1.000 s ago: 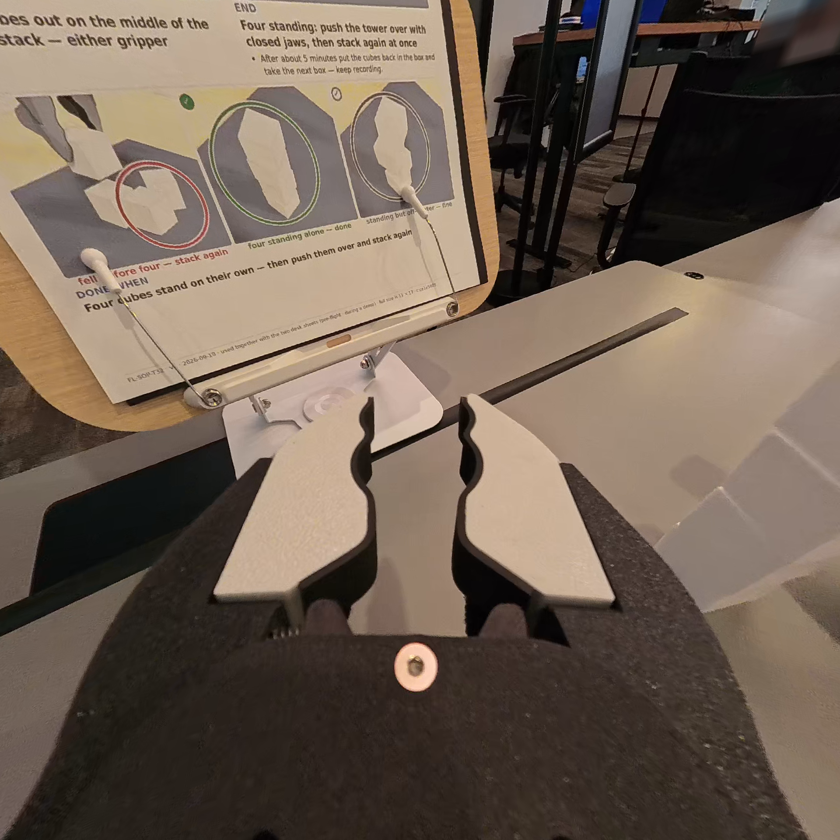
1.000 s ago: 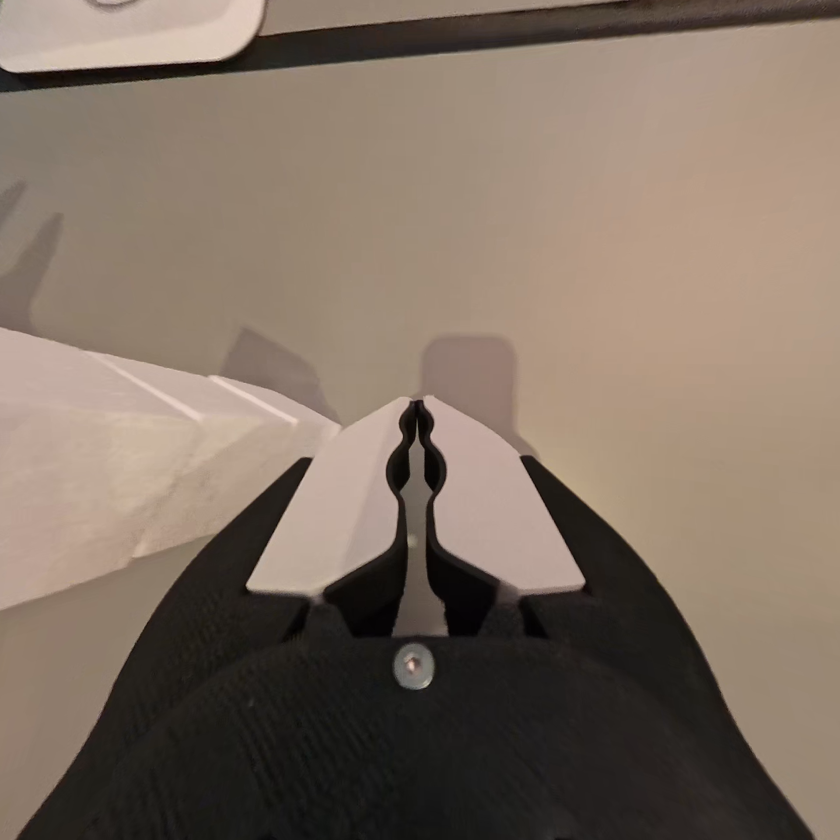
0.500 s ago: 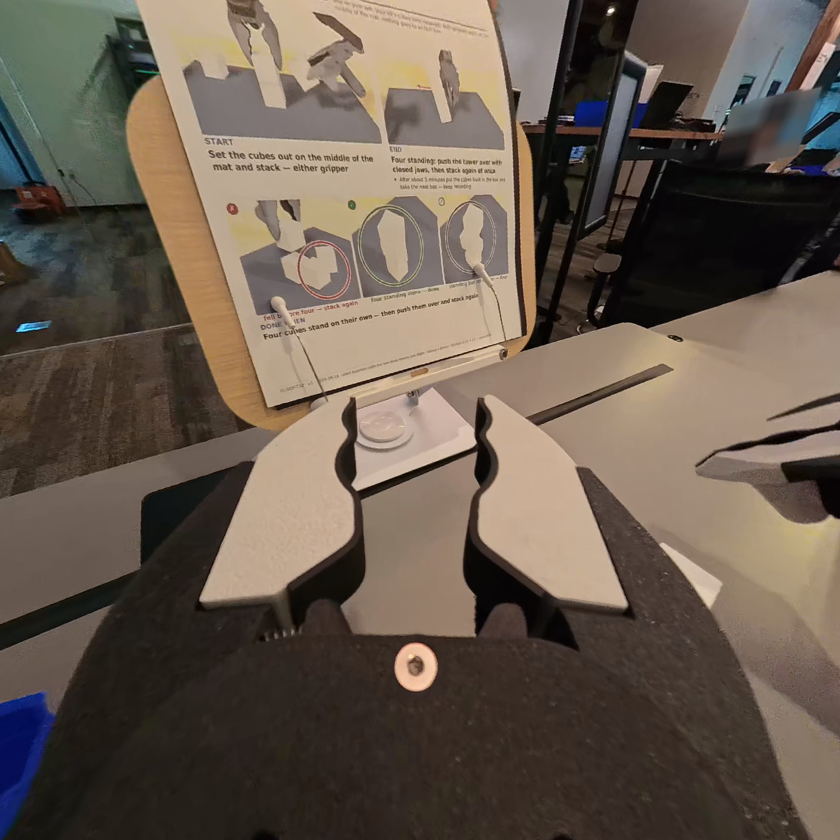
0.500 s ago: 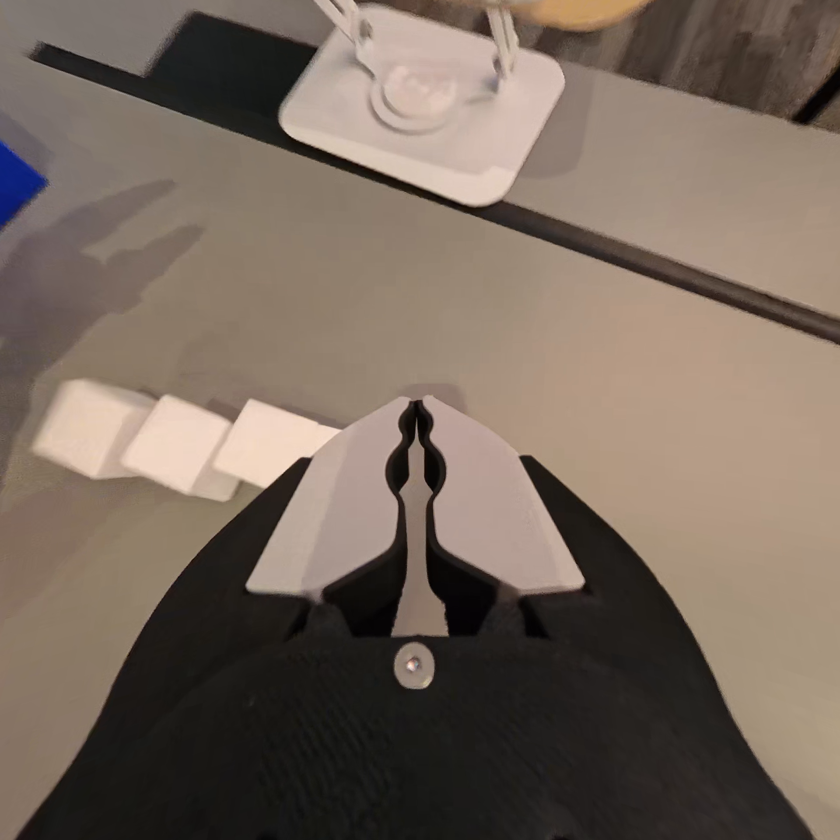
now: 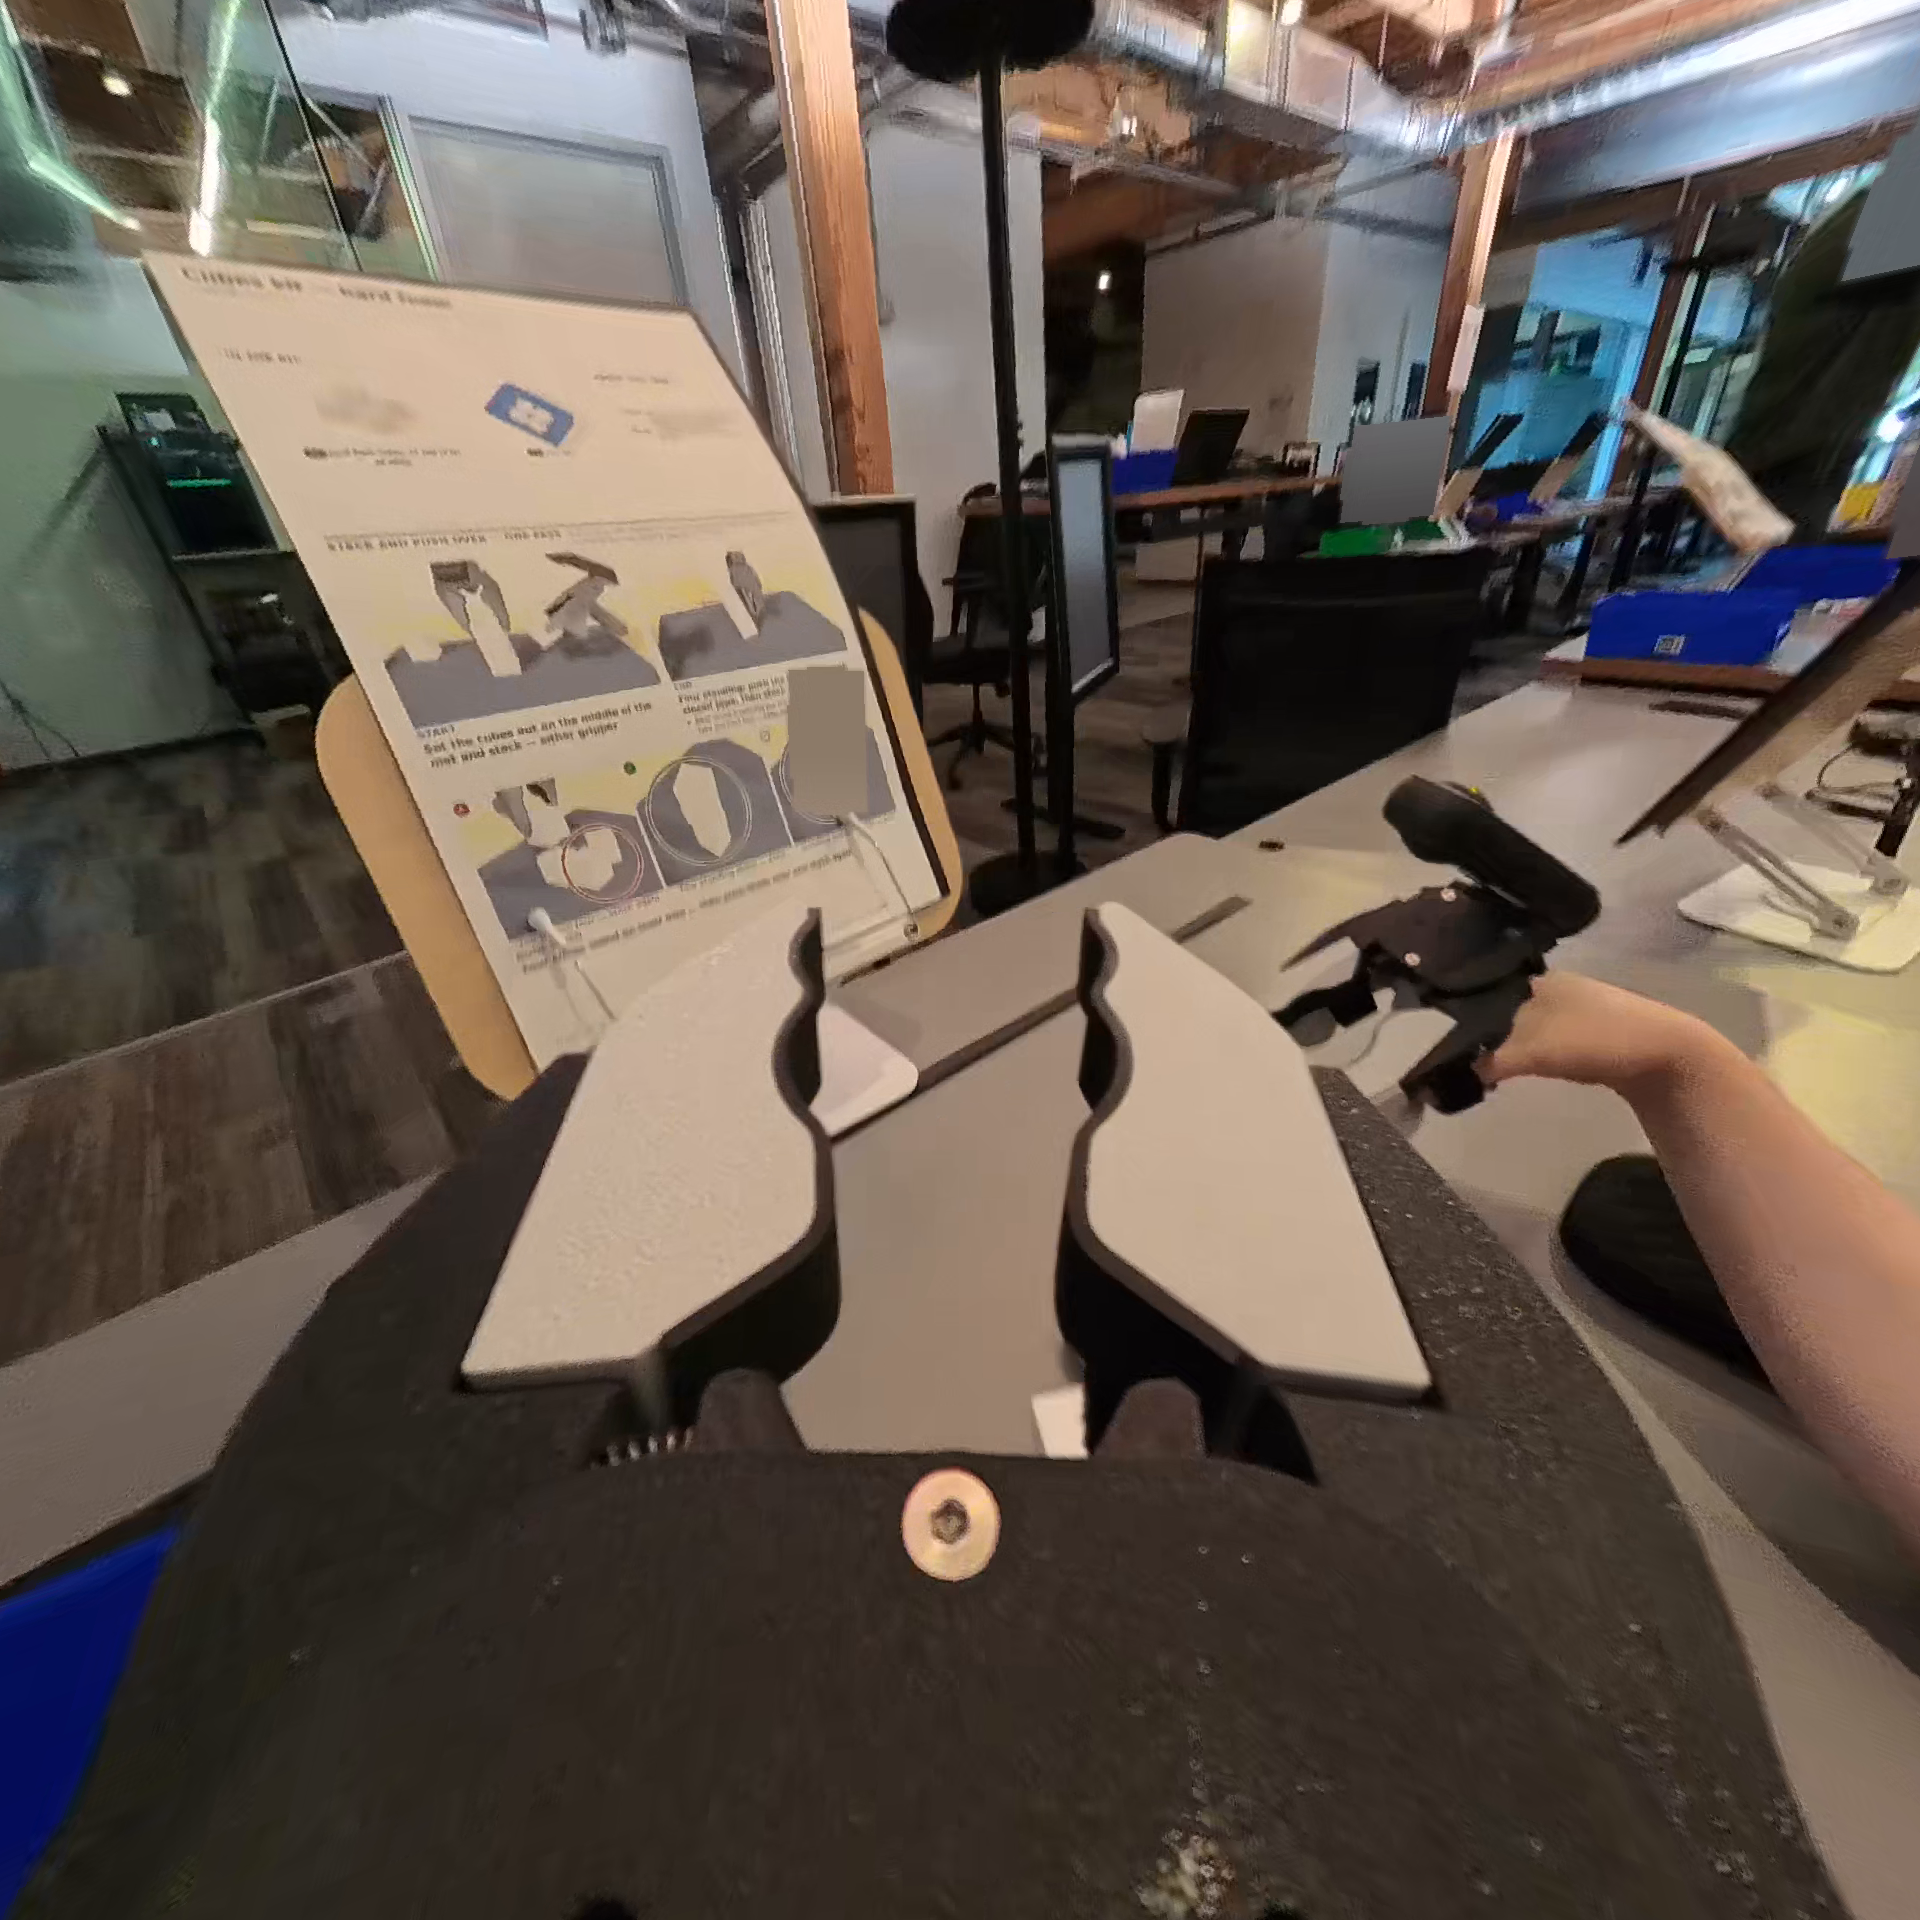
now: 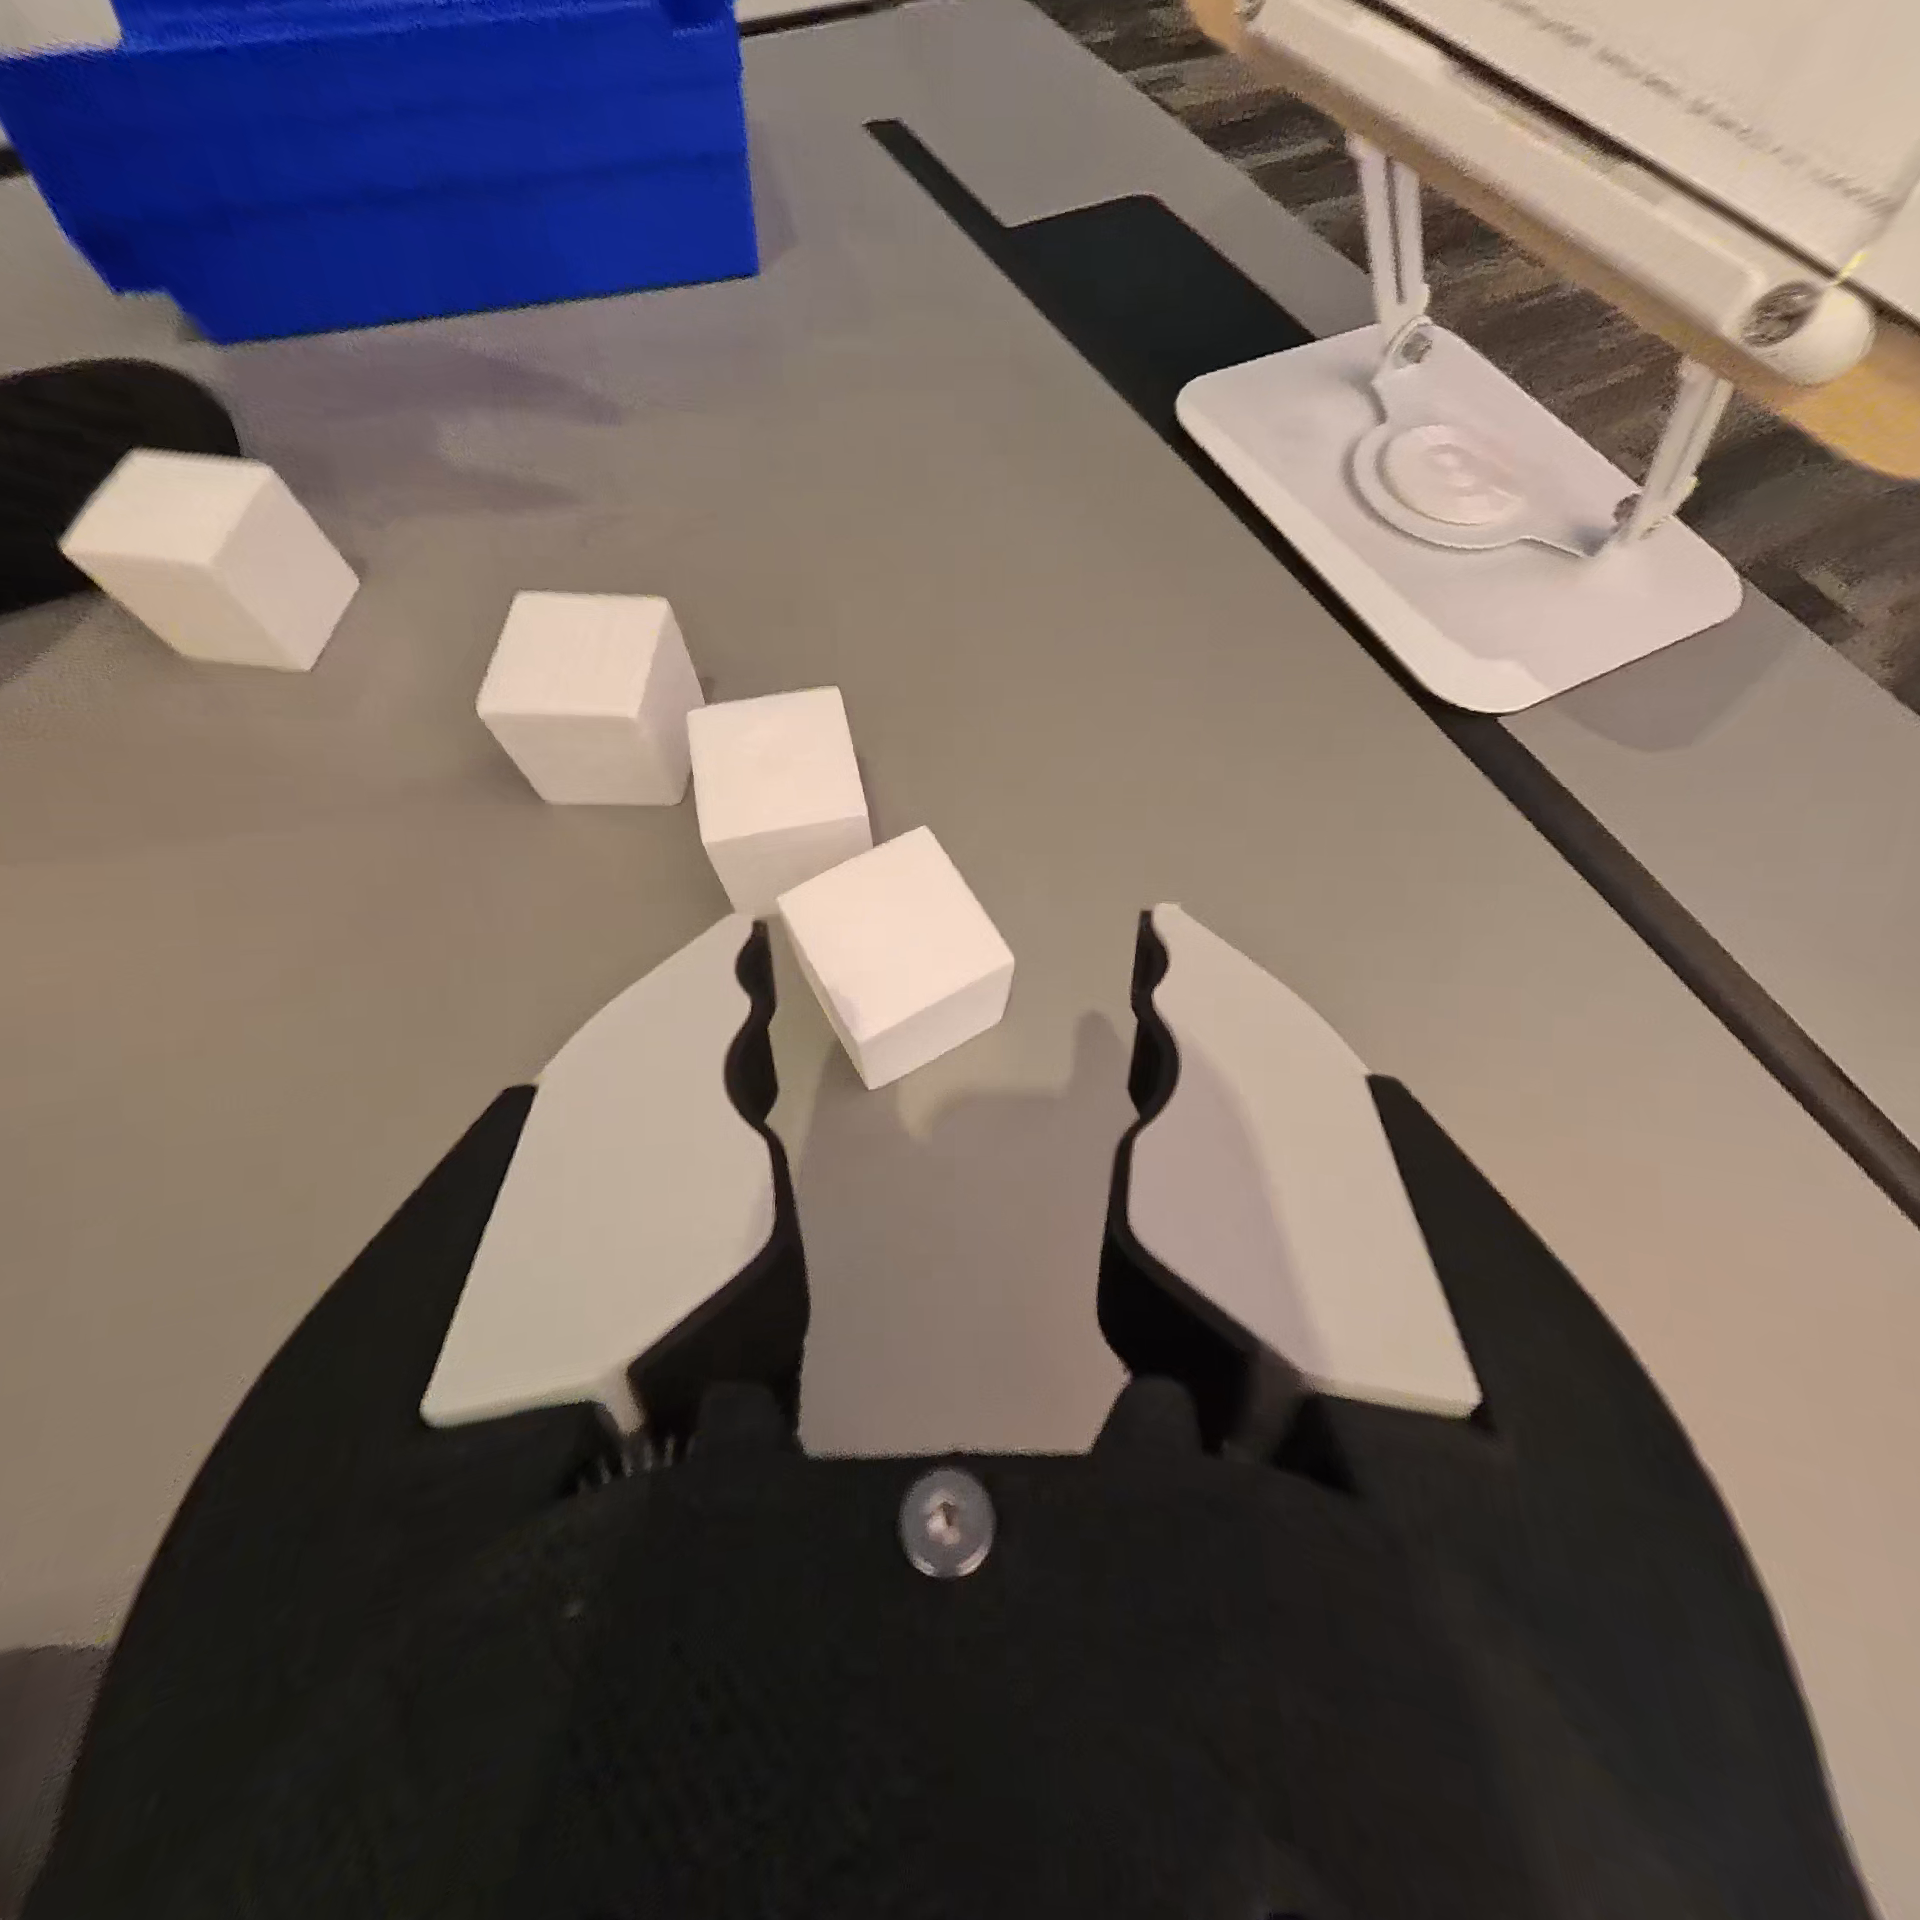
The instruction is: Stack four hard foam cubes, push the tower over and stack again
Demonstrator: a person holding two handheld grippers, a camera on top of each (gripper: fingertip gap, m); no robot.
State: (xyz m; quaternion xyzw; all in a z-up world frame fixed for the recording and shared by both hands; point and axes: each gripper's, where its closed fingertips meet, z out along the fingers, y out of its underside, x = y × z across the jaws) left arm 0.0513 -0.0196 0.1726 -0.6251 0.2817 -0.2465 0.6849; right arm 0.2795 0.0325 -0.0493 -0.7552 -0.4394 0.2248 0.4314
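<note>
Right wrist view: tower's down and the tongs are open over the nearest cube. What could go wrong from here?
1. The nearest cube sits off-centre, close to the right tongs' left finger, and turned; closing may twist or push it.
2. The second cube lies right behind; reaching deeper could bump it.
3. The farthest cube lies apart, near the blue bin.
</note>
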